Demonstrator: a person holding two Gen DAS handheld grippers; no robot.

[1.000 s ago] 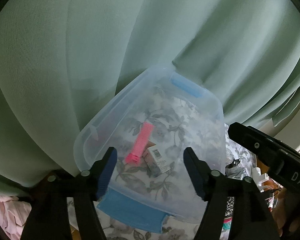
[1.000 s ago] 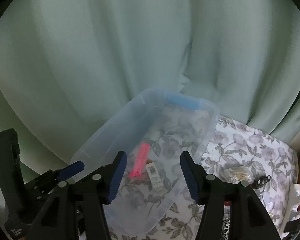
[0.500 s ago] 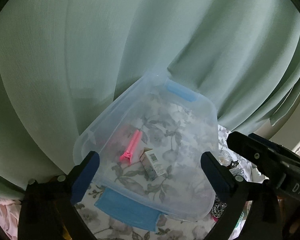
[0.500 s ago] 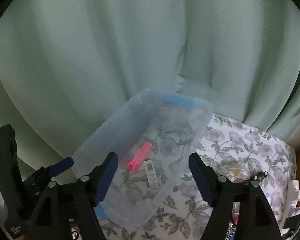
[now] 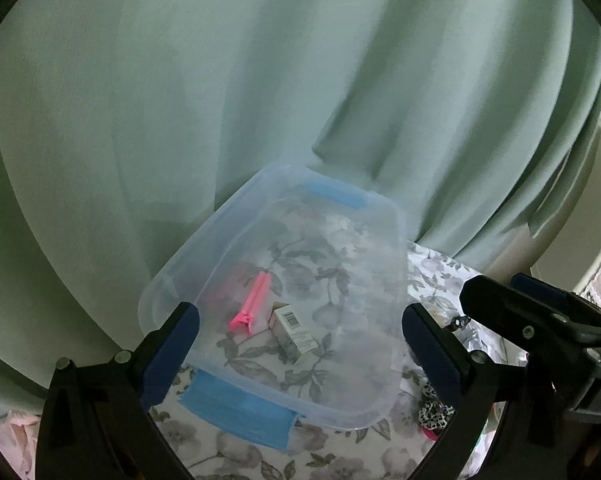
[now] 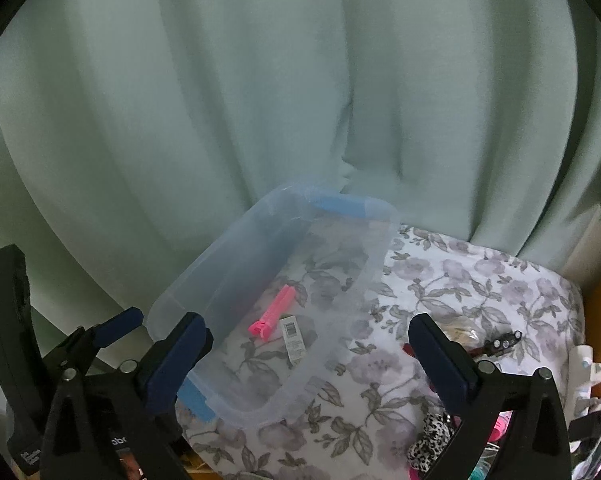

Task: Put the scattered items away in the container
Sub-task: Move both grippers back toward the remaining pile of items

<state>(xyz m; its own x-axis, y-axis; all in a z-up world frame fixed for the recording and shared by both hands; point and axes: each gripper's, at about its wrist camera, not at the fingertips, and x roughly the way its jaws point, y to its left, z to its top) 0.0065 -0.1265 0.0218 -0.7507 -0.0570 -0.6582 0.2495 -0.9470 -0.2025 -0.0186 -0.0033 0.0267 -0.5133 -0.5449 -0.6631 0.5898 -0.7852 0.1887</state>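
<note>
Both the left gripper (image 5: 300,336) and right gripper (image 6: 306,344) have just spread their jaws wide, releasing the pink clip (image 5: 250,306) and small box (image 5: 292,332) now lying in the bin (image 5: 396,248), while scattered bits wait at its 3 o'clock.

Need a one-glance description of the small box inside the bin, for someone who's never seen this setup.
Find the clear plastic bin with blue latches, standing on the floral cloth before the green curtain. Two items lie on its floor. The small box is the pale, blocky one with a printed barcode, beside the bright pink clip.

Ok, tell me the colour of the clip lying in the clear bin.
Bright pink clip; clearest in the right wrist view.
</note>
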